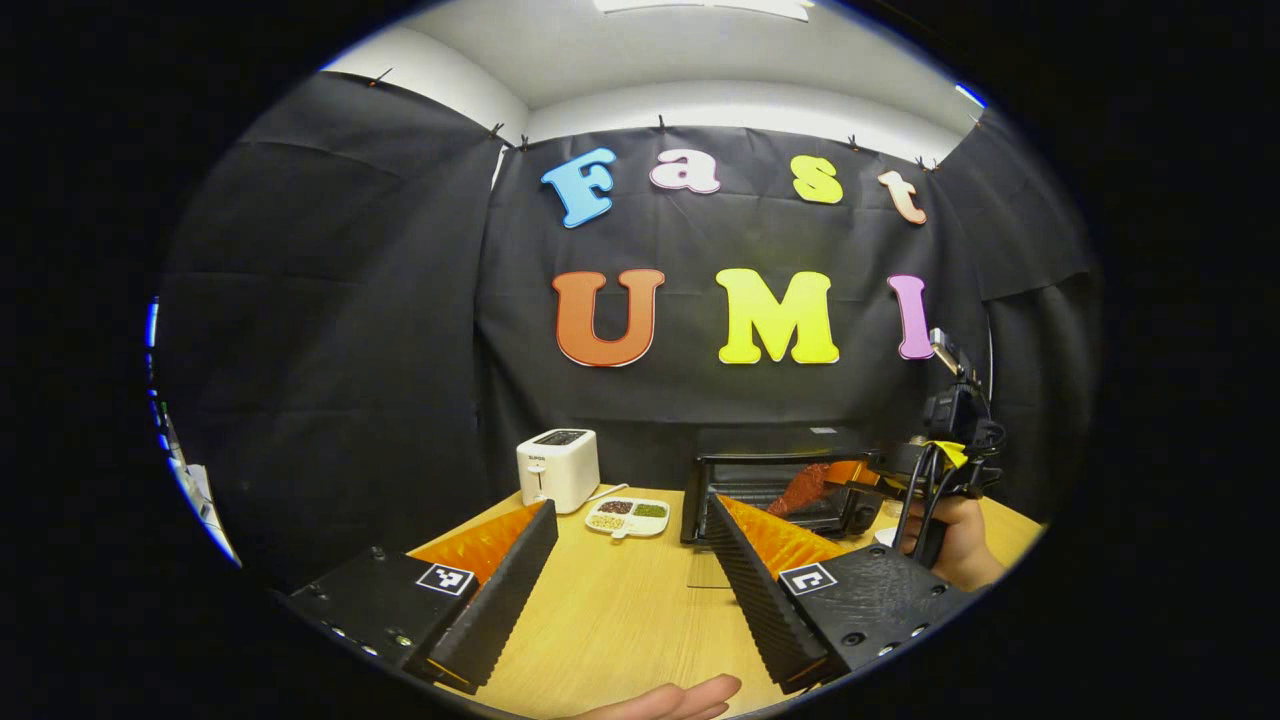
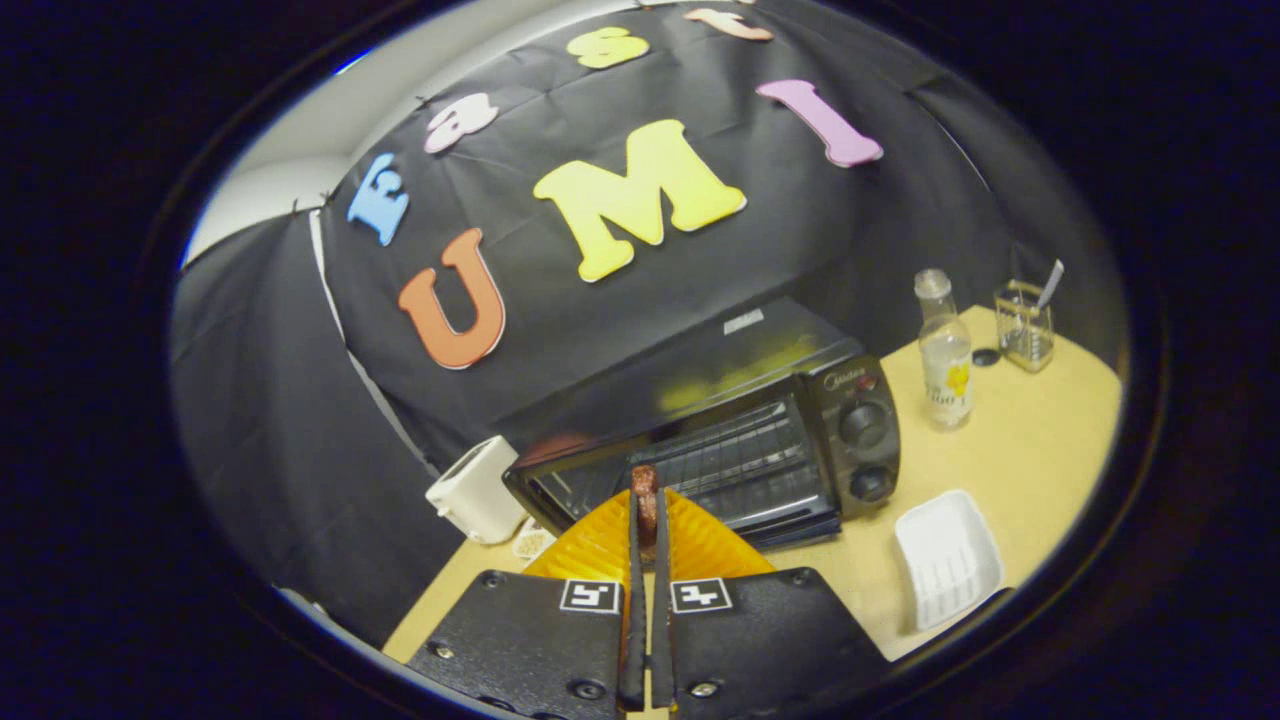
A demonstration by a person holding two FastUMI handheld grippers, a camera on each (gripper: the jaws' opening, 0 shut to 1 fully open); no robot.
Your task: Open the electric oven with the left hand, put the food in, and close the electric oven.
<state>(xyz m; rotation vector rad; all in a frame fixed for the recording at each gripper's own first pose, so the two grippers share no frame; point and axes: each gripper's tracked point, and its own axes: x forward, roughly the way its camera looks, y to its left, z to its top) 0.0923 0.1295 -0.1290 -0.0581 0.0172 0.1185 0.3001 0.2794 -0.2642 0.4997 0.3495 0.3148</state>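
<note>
Right claw (image 2: pixel 645 520) pinches a soft, likely greasy meat strip (image 2: pixel 645 495) at its end before the open toaster oven (image 2: pixel 740 460); left claw (image 1: pixel 630 560) spread.

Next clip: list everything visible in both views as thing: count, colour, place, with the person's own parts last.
electric oven: 1, black, back of table, door open
food: 1, reddish-brown, held in the right claw at the oven mouth
toaster: 1, white, back left of table
divided dish: 1, white, with dark, green and pale fillings, right of toaster
tray: 1, white, empty, in front of oven's knob side
bottle: 1, clear, uncapped, right of oven
glass holder: 1, clear, far right
table: 1, light wood
left claw: 1, open, over table
right claw: 1, closed on food
hand: 1, holding right claw
</note>
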